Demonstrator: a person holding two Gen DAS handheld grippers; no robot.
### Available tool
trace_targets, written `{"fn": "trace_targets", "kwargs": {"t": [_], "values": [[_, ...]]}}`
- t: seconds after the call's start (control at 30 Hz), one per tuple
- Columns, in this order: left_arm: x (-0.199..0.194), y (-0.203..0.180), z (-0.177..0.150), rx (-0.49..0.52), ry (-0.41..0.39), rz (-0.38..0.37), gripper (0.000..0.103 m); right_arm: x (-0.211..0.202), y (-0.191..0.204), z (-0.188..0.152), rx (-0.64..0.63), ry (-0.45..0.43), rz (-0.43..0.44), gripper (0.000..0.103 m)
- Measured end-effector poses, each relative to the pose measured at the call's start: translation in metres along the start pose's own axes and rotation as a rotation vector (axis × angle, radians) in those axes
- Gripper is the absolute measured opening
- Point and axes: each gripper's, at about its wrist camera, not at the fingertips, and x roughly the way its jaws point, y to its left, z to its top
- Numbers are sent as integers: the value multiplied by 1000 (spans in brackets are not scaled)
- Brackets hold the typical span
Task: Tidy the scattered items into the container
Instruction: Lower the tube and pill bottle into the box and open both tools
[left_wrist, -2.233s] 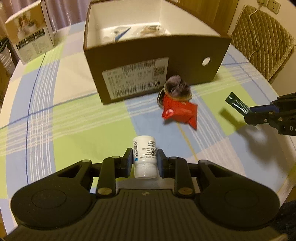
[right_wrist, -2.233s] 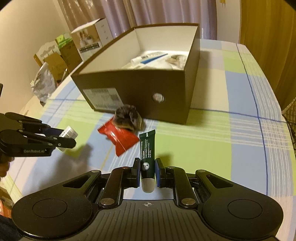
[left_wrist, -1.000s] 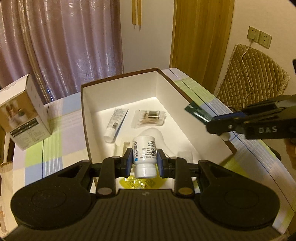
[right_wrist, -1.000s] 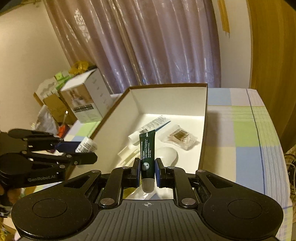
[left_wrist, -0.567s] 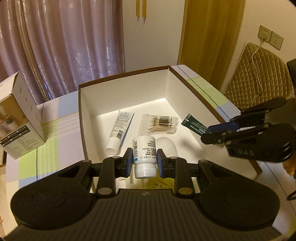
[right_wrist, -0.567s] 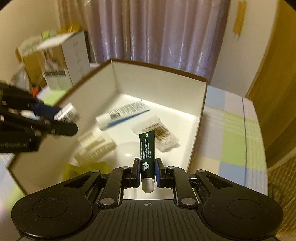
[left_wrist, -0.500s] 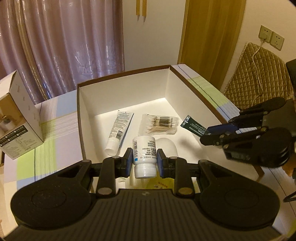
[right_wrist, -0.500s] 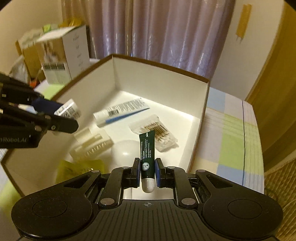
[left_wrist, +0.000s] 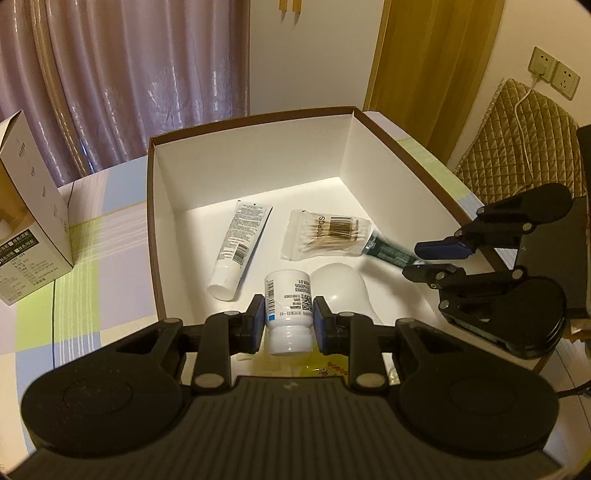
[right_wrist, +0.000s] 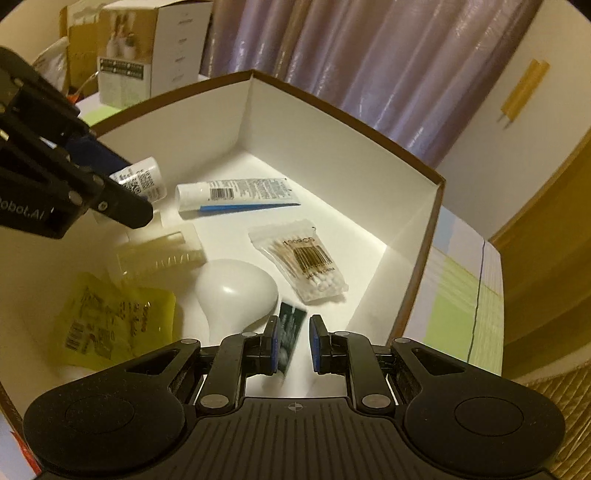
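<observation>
The brown box (left_wrist: 251, 120) with a white inside lies under both grippers. My left gripper (left_wrist: 289, 319) is shut on a small white bottle (left_wrist: 288, 302), held upright above the box floor; the right wrist view shows this bottle (right_wrist: 142, 181) at the left. My right gripper (right_wrist: 293, 343) hangs low inside the box near its right wall. Its jaws stand narrowly apart. The dark green tube (right_wrist: 291, 328) between them is blurred and tilted, leaning at the left pad with light showing beside the right pad. In the left wrist view the tube (left_wrist: 388, 253) juts out of that gripper (left_wrist: 417, 262).
On the box floor lie a white tube (left_wrist: 240, 243), a bag of cotton swabs (left_wrist: 325, 236), a rounded white object (left_wrist: 340, 284), a yellow packet (right_wrist: 114, 317) and a clear plastic piece (right_wrist: 162, 254). A white carton (left_wrist: 29, 206) stands on the checked tablecloth (left_wrist: 92, 258). A quilted chair (left_wrist: 517, 147) is at the right.
Both grippers rose from the table, moved over the box and sank into it. The right gripper rolled. The green tube, earlier upright and filling the jaws, now sits tilted and blurred.
</observation>
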Motion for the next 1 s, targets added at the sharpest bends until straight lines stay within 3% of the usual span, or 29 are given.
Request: {"fn": "trace_targets", "kwargs": {"t": [0.13,0.17,0.2,0.23,0.27,0.57,1.0], "values": [[2,0,-1,-4,5,0,22,-2,-1,-2,-3,-11,19,20],[3,1,0,-5,6,-1,22,-3,-3,-3,1,-17,37,39],[4,1,0,-6,6,-1,22,-6,-2,-3,-3,-34,44,69],[4,2,0,-6,6,-1,22,-12,0,-3,-18,-68,54,82],[5,2,1,-6,7,0,22,-16,3,-3,-29,-91,44,88],[24,3,17,4,25,6,22,-8,-4,10,-88,-99,54,88],[78,10,54,22,98,0,23,14,-45,30,-108,-80,173,88]]}}
